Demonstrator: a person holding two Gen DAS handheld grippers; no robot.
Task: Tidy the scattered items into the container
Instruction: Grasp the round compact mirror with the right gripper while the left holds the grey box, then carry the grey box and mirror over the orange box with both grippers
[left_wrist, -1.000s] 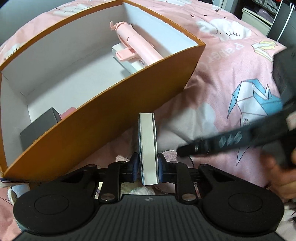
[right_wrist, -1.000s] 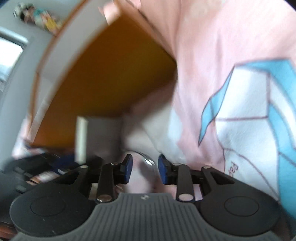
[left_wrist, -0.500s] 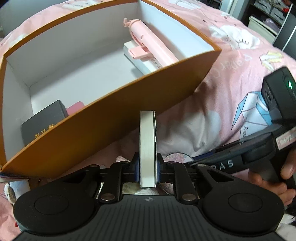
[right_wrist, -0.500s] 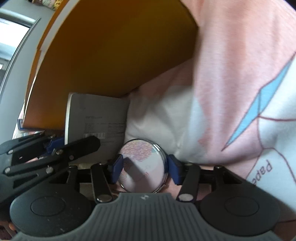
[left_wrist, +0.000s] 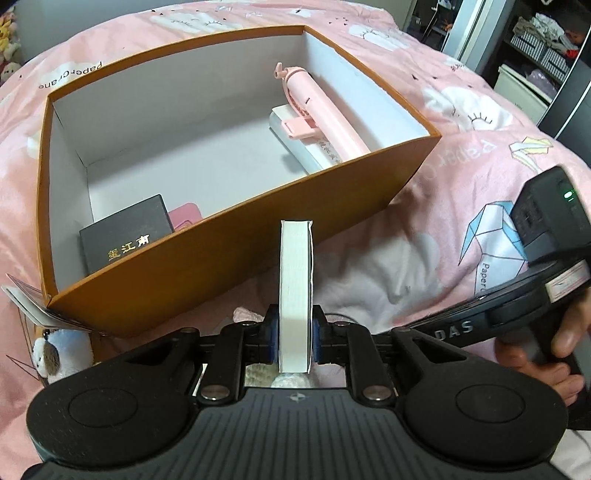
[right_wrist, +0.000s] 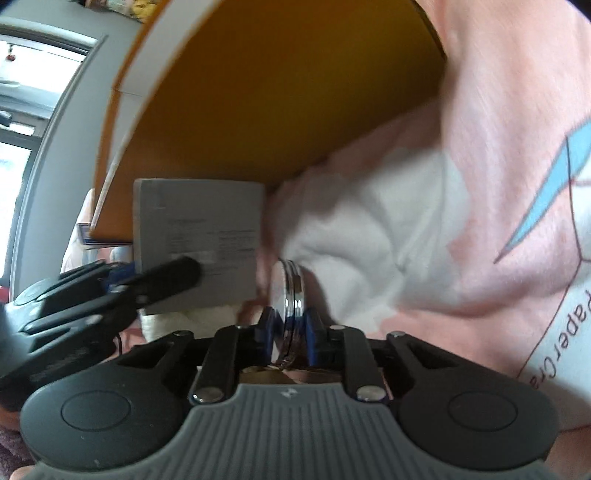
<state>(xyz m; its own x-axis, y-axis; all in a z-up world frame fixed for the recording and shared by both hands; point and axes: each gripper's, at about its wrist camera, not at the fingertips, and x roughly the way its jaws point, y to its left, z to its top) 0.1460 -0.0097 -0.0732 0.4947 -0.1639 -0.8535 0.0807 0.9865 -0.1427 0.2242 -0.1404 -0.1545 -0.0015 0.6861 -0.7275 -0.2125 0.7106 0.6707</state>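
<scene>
Left gripper (left_wrist: 294, 341): clamped on a thin white booklet (left_wrist: 295, 291), which was held upright on edge, just short of the near wall of the box.
Right gripper (right_wrist: 290, 334): jaws had just been closing and were pressed on a round compact mirror (right_wrist: 291, 291), gripped edge-on above the bedspread.
Bedspread (left_wrist: 443, 192): pink, printed with clouds and paper cranes; the box was set on it.
Orange box (left_wrist: 229, 258): open-topped, white inside.
Near left corner of box: a black case (left_wrist: 125, 236) with gold characters was seen, a pink item beside it.
Far right of box: a pink stick-shaped gadget (left_wrist: 317, 107) was laid on a white packet (left_wrist: 295, 144).
</scene>
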